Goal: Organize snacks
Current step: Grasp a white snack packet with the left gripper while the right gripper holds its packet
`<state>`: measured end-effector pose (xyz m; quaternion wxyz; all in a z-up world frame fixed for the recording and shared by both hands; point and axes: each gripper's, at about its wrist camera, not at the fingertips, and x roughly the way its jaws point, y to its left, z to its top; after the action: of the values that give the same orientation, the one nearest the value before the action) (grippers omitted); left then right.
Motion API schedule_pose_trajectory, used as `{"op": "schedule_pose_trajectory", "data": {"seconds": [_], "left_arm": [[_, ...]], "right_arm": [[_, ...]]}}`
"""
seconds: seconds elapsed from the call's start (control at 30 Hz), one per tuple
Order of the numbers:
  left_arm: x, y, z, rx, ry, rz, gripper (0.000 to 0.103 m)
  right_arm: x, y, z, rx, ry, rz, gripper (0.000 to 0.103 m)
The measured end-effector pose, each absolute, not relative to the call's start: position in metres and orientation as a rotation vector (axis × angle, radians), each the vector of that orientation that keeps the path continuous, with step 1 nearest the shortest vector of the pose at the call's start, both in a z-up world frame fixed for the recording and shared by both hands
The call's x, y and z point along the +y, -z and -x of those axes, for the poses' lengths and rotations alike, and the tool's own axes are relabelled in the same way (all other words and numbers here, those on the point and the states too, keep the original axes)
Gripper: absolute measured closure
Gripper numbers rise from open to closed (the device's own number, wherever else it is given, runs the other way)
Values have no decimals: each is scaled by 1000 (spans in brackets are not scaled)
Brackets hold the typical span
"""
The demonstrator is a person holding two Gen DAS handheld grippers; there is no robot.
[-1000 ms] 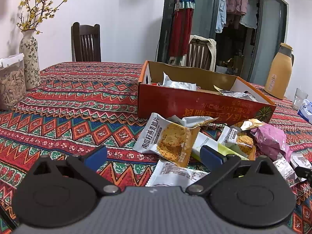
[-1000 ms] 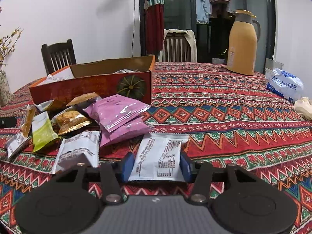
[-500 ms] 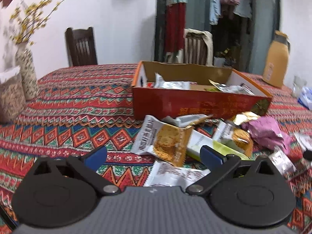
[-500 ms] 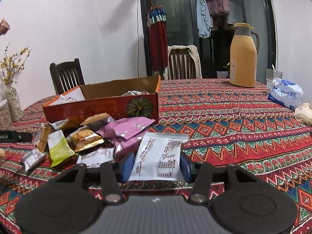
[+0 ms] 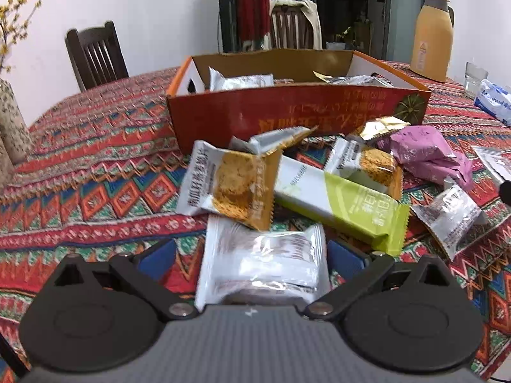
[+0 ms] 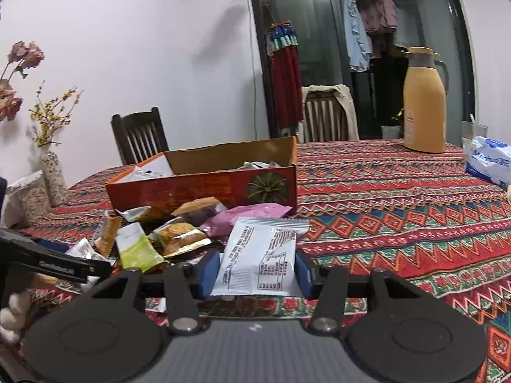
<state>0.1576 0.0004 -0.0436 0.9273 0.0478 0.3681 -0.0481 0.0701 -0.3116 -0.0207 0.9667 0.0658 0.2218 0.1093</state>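
An open orange cardboard box (image 5: 297, 118) (image 6: 204, 188) with a few packets inside stands on the patterned tablecloth. In front of it lies a pile of snacks: a biscuit packet (image 5: 230, 182), a green-and-white bar (image 5: 338, 201) and a pink packet (image 5: 424, 153). My left gripper (image 5: 252, 258) points down at the pile with its jaws closing around a white packet (image 5: 262, 265) on the cloth. A gap still shows at the left pad. My right gripper (image 6: 257, 269) is shut on another white packet (image 6: 258, 261), lifted off the table to the right of the pile.
A yellow thermos (image 6: 423, 105), a glass and a blue-and-white tissue pack (image 6: 488, 162) stand at the right of the table. A flower vase (image 6: 52, 175) and a grain jar (image 6: 28, 194) stand at the left. Two chairs are behind. A hand (image 6: 12, 312) shows at the left edge.
My left gripper dropped and rolled toward the pile, so the white packet now lies between its narrowing jaws. My right gripper rose and tilted up with its packet.
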Motion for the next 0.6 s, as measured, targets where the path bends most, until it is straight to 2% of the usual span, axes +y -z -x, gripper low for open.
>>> {"op": "schedule_pose_trajectory", "data": {"seconds": [0.03, 0.07, 0.1, 0.23, 0.3, 0.6], "left_arm": [[1, 45, -157, 761, 104, -93, 17], [3, 43, -155, 759, 119, -76, 28], [3, 42, -153, 754, 118, -71, 34], [-1, 41, -146, 728, 107, -84, 40], [-1, 40, -144, 725, 113, -83, 49], [3, 25, -133, 661, 112, -60, 52]], "right_arm": [[-310, 21, -71, 449, -228, -131, 54], [-309, 21, -72, 449, -234, -130, 54], [-308, 21, -72, 450, -240, -129, 54], [-307, 22, -73, 452, -256, -128, 54], [-306, 23, -73, 452, -260, -125, 54], [-307, 21, -73, 446, -263, -120, 54]]}}
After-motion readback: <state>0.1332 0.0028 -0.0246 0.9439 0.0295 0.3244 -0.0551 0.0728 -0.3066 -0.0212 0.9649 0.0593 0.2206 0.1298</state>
